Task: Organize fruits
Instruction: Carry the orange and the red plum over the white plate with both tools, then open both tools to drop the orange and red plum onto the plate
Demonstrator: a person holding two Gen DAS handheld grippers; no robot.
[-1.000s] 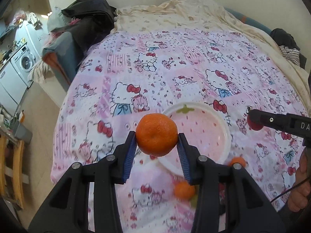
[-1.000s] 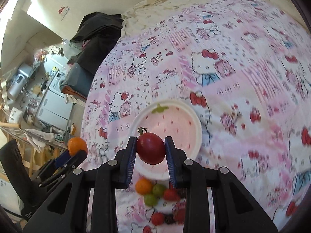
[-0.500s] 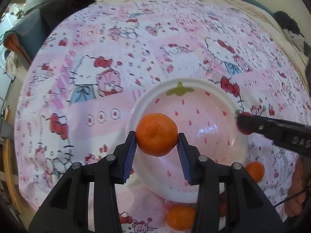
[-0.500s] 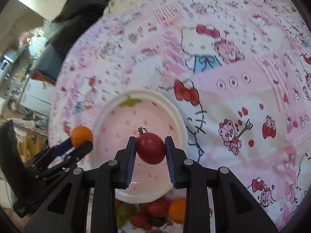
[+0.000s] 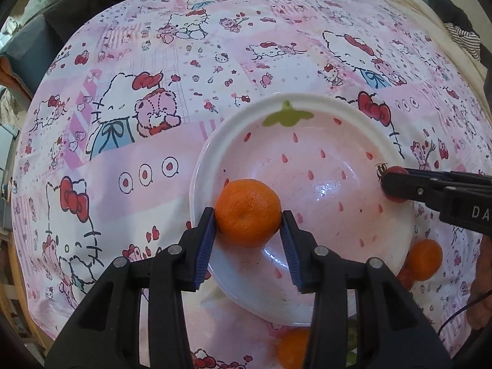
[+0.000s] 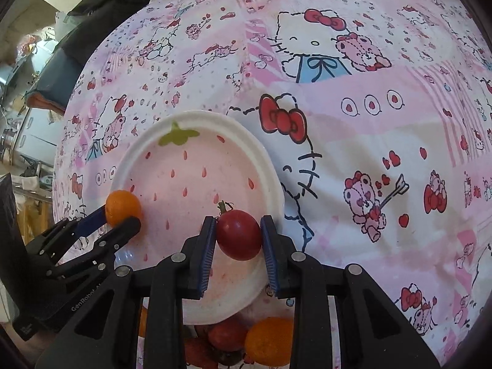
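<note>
A white bowl with a pink strawberry print (image 5: pixel 307 113) (image 6: pixel 270 178) sits on the Hello Kitty bedspread. My left gripper (image 5: pixel 247 212) is shut on an orange mandarin (image 5: pixel 247 212) and holds it over the bowl's near left rim; it also shows in the right wrist view (image 6: pixel 123 204). My right gripper (image 6: pixel 238 233) is shut on a red cherry tomato (image 6: pixel 238 235) with a stem, over the bowl's near right rim. In the left wrist view the tomato (image 5: pixel 395 170) shows at the right gripper's tip.
Loose fruit lies in front of the bowl: mandarins (image 5: pixel 424 259) (image 5: pixel 292 349) (image 6: pixel 269 341) and red and green pieces (image 6: pixel 224 335). Dark clothes (image 5: pixel 92 3) pile at the bed's far left. The bed edge drops to the floor on the left.
Both grippers have come down and closer to the bowl, each still holding its fruit. The bowl now fills more of both views.
</note>
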